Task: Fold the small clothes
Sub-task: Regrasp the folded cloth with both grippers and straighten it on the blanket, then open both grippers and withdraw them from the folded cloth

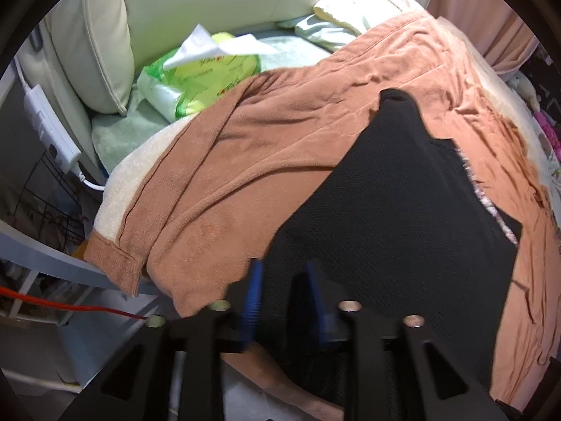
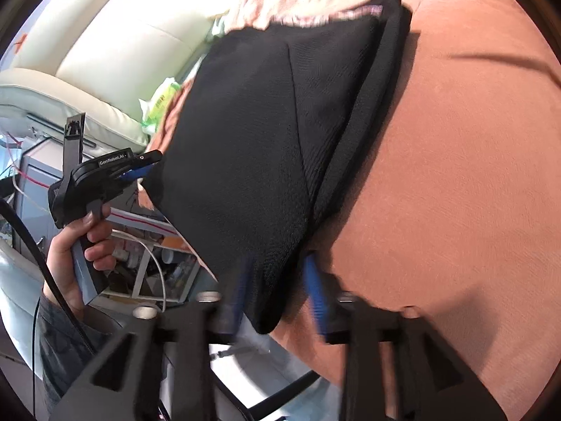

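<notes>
A small black garment [image 2: 252,147] is lying on a brown blanket [image 2: 455,175], its long axis running away from the right gripper [image 2: 277,291], whose blue jaws are clamping its near corner. The left gripper [image 1: 285,294] is pinching the neighbouring corner, jaws nearly together. A green tissue pack [image 1: 200,84] is sitting well beyond, not obstructing.
</notes>
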`<state>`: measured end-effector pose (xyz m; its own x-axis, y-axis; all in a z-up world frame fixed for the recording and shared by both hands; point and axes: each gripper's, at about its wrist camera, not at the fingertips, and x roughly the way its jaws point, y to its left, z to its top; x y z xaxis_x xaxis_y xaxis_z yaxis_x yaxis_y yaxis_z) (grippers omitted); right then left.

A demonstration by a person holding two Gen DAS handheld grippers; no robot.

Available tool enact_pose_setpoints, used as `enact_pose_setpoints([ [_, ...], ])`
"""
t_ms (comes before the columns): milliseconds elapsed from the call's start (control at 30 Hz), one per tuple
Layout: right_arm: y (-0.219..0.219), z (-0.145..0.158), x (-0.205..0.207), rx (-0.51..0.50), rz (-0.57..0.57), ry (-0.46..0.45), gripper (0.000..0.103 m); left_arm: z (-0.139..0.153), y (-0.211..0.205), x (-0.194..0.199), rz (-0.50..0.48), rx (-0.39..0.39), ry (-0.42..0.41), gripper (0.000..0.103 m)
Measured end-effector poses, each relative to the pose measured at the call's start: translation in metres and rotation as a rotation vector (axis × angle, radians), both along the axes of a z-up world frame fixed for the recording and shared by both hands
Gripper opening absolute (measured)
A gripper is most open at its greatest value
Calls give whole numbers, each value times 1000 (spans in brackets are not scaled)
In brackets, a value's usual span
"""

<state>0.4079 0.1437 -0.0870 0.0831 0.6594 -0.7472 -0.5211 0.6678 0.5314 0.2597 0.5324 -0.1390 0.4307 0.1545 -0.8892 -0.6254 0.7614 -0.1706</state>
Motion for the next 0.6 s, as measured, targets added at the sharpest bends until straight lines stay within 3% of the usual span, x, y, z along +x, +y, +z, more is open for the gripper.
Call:
enact_pose_setpoints([
  [33, -4, 6, -1, 9, -6, -24, 58, 7, -4, -1, -4, 10, -14, 49],
  [67, -12, 14, -1, 23, -14, -56, 64, 13, -8, -1, -6, 20, -23, 58],
  [200, -40, 33, 0, 32, -26, -116, 64, 40, -33, -5, -22, 54, -83, 79],
  [333, -78, 47, 6, 52, -51, -152, 66, 56, -67, -5, -61, 56, -131, 84],
  [433, -104, 59, 7, 54, -64, -196, 82, 67, -99, -3, -109, 85, -132, 87],
  [500, -118, 67, 5, 42, -72, -237, 84, 76, -122, -5, -120, 99, -152, 95],
  [600, -135, 78, 2, 12, -76, -291, 87, 89, -148, -8, -136, 105, -191, 100],
])
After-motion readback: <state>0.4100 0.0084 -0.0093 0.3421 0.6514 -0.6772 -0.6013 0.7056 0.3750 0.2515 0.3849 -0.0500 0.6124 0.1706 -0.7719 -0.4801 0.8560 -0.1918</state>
